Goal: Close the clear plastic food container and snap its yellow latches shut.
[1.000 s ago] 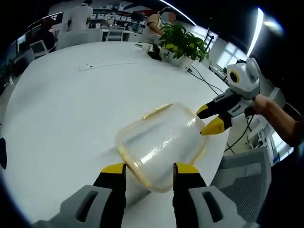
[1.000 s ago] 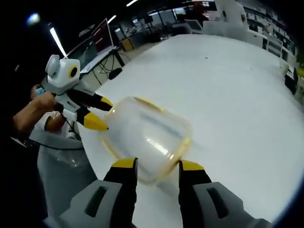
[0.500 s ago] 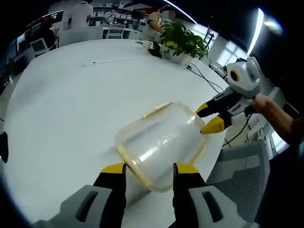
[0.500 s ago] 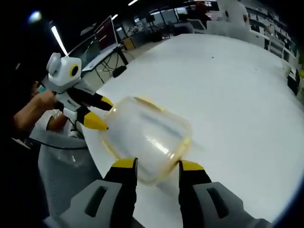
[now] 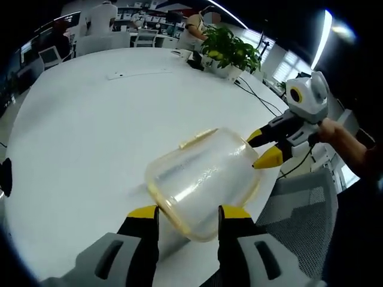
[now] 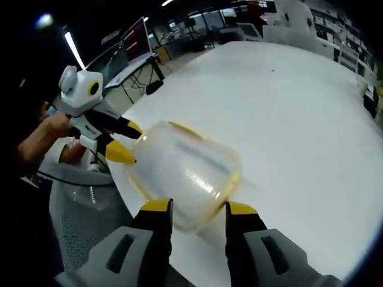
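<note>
My left gripper (image 5: 181, 210) and right gripper (image 6: 198, 206), jaws parted, flank opposite ends of the container (image 5: 202, 179) on the table (image 5: 90, 131); grip apparently light.

Table (image 5: 90, 131): white, round, broad.
Plant (image 5: 230, 54): leafy green, in a white pot at the table's far edge.
Chair (image 5: 299, 206): grey mesh, just off the table's rim.
Cables (image 5: 260, 98): black, trailing over the table edge near the plant.
Monitor (image 6: 133, 40): dark, on a desk beyond the table.
</note>
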Action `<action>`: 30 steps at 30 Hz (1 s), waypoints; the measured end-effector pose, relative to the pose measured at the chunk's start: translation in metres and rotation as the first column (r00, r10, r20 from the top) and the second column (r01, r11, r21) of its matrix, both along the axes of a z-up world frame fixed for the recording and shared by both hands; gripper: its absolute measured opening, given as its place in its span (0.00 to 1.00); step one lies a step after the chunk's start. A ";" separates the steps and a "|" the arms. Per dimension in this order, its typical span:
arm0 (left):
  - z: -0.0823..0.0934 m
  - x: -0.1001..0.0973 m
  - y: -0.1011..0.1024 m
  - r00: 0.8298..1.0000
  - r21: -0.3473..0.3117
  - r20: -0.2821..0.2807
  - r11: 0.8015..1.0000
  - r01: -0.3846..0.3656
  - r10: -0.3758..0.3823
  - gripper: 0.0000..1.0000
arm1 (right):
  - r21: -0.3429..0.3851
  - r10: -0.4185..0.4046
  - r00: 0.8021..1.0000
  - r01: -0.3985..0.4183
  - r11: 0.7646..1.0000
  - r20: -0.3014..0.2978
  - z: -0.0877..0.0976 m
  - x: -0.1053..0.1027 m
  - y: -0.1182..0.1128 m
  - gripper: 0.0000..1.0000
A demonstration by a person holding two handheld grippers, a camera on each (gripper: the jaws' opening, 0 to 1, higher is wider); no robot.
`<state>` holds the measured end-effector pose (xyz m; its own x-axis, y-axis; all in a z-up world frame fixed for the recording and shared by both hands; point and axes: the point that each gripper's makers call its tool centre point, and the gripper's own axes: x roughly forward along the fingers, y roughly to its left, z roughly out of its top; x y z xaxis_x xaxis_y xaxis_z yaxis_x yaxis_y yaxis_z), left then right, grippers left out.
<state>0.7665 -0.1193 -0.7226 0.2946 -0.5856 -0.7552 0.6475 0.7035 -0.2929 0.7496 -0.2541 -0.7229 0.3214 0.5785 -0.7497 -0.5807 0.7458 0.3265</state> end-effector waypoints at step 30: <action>0.021 0.003 -0.001 0.993 0.012 0.095 0.998 0.064 -0.065 0.34 | -0.052 0.167 0.974 -0.161 0.986 0.152 0.022 0.003 0.003 0.29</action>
<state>0.7695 -0.1205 -0.7012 0.3273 -0.5992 -0.7306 0.7166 0.6614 -0.2214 0.7531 -0.2515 -0.7011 0.3386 0.6045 -0.7211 -0.7376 0.6464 0.1955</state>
